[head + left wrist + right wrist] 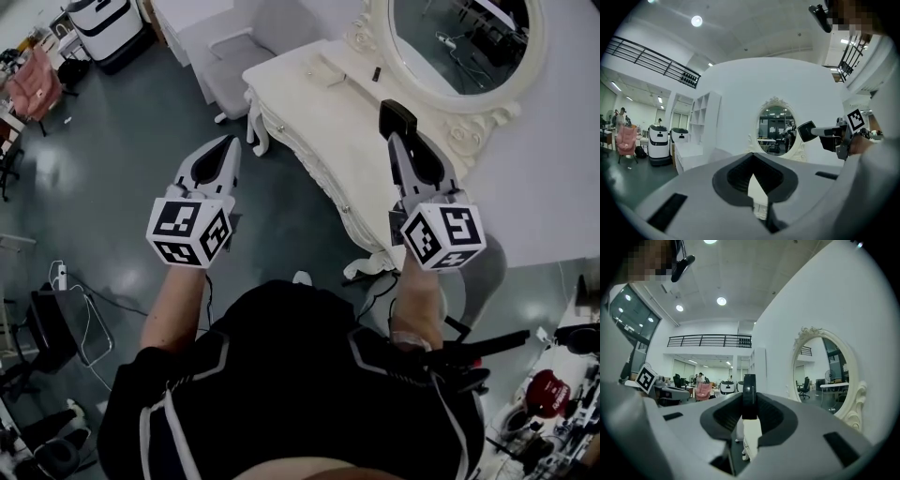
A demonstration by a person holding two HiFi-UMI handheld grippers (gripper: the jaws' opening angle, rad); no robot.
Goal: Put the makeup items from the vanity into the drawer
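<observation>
My right gripper (398, 127) is shut on a flat black makeup compact (397, 118), held above the near right part of the white vanity (309, 122). The same compact (749, 397) stands edge-on between the jaws in the right gripper view. It also shows as a dark square (806, 131) in the left gripper view, in front of the oval mirror (776, 136). My left gripper (228, 142) hovers over the floor left of the vanity, its tips together and holding nothing. A small dark item (376, 74) and a pale flat item (328, 75) lie on the vanity top.
A pale upholstered chair (234, 61) stands at the vanity's far left corner. The oval mirror (464, 47) rises at the vanity's back. White machines (103, 28) and a pink bag (36, 82) stand across the grey floor. Cluttered gear (548, 394) lies at the lower right.
</observation>
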